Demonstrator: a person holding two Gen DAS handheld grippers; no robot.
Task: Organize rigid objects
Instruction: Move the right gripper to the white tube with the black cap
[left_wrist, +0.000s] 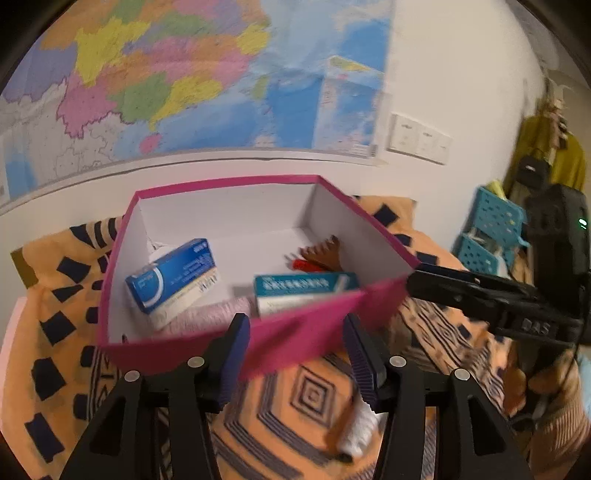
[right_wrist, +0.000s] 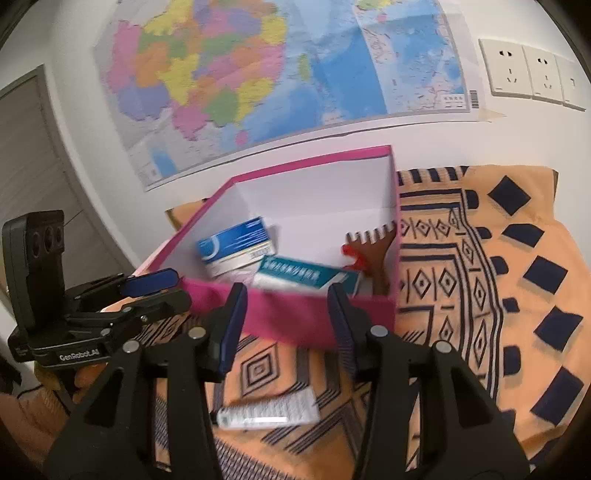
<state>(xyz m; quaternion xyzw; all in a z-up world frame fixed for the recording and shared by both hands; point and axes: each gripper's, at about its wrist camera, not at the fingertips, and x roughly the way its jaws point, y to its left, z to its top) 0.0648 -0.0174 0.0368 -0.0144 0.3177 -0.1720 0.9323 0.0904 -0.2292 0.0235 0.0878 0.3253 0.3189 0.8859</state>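
Note:
A magenta box (left_wrist: 295, 339) with a white inside stands on the orange patterned cloth (left_wrist: 303, 398). In it lie a blue carton (left_wrist: 173, 277), a teal carton (left_wrist: 306, 286), a brown comb (left_wrist: 321, 253), a red item (left_wrist: 306, 264) and a pink thing (left_wrist: 218, 314). The box also shows in the right wrist view (right_wrist: 288, 317), with the blue carton (right_wrist: 236, 245), teal carton (right_wrist: 295, 277) and comb (right_wrist: 373, 243). A white tube (right_wrist: 269, 410) lies on the cloth in front of the box, also seen from the left wrist (left_wrist: 360, 428). My left gripper (left_wrist: 295, 350) is open and empty before the box. My right gripper (right_wrist: 286, 321) is open and empty above the tube.
A map (right_wrist: 258, 74) hangs on the white wall behind the box, with wall sockets (right_wrist: 528, 74) to its right. Teal perforated baskets (left_wrist: 487, 232) and hanging clothes (left_wrist: 546, 155) stand at the right. The cloth (right_wrist: 498, 277) stretches to the right of the box.

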